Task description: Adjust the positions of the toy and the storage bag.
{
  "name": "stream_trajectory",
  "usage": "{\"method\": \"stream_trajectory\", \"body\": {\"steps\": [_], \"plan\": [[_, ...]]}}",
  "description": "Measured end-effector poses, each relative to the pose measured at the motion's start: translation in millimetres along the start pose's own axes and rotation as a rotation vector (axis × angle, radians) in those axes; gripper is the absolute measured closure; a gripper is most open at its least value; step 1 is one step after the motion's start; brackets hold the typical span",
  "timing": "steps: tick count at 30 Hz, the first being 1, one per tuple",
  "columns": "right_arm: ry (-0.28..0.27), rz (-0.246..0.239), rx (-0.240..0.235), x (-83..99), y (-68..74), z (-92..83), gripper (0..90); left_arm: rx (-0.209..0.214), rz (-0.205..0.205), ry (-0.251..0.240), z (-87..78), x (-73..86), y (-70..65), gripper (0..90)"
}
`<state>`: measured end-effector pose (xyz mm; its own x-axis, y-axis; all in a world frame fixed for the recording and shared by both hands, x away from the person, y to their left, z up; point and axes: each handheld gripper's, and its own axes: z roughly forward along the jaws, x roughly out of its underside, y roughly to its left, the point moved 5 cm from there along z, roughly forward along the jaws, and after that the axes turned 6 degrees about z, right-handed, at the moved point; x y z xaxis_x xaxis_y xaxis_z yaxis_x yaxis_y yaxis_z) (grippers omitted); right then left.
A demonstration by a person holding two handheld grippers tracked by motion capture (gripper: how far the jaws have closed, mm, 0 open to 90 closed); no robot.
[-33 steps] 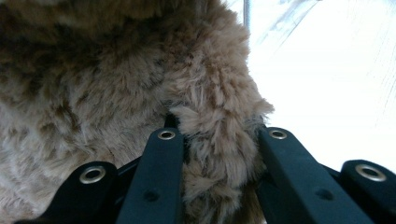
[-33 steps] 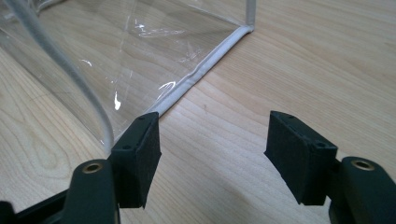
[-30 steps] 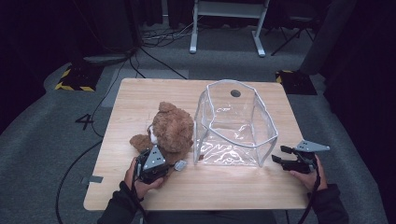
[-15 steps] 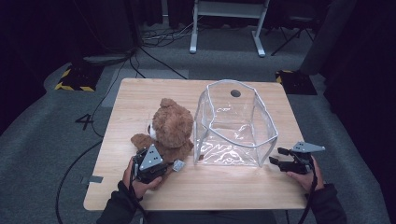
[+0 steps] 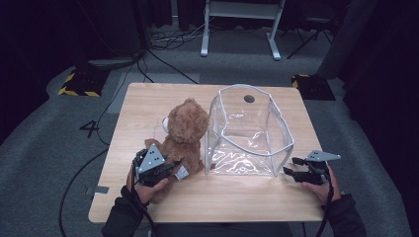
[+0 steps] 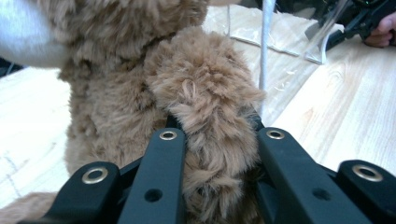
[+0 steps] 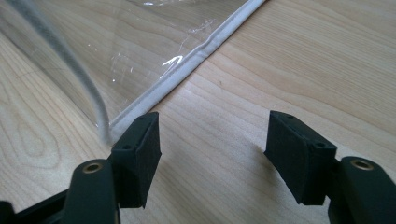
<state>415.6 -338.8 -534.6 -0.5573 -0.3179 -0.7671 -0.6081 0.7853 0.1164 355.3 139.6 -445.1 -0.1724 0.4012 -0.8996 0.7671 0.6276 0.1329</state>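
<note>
A brown teddy bear stands upright on the wooden table, just left of a clear plastic bag with white trim that stands open at the top. My left gripper is at the bear's lower side, shut on one furry limb. In the left gripper view that limb of the bear fills the gap between the jaws of the left gripper. My right gripper rests open at the bag's near right corner. In the right gripper view the right gripper holds nothing, with the bag's trim just past its left pad.
A dark round hole in the tabletop shows through the bag. Black cables run over the grey carpet at the left, by a floor mark "4". A white stand is behind the table.
The left gripper has risen a little and the bear has come up from leaning low to sitting taller beside the bag. The right gripper has stayed put.
</note>
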Motion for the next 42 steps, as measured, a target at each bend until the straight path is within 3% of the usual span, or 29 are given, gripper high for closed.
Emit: {"method": "stream_trajectory", "body": {"steps": [13,33,42], "plan": [[0.005,0.008,-0.006,0.4,-0.6,0.9,35.2,-0.025,0.003,-0.054,-3.0,-22.8,12.9,78.8],[0.016,0.008,0.0,0.8,-0.6,2.1,35.1,-0.028,0.003,-0.12,-1.4,-41.6,26.7,78.9],[0.015,0.009,0.002,1.0,-1.0,1.7,35.1,-0.029,0.015,-0.123,4.7,-47.0,33.8,78.9]]}}
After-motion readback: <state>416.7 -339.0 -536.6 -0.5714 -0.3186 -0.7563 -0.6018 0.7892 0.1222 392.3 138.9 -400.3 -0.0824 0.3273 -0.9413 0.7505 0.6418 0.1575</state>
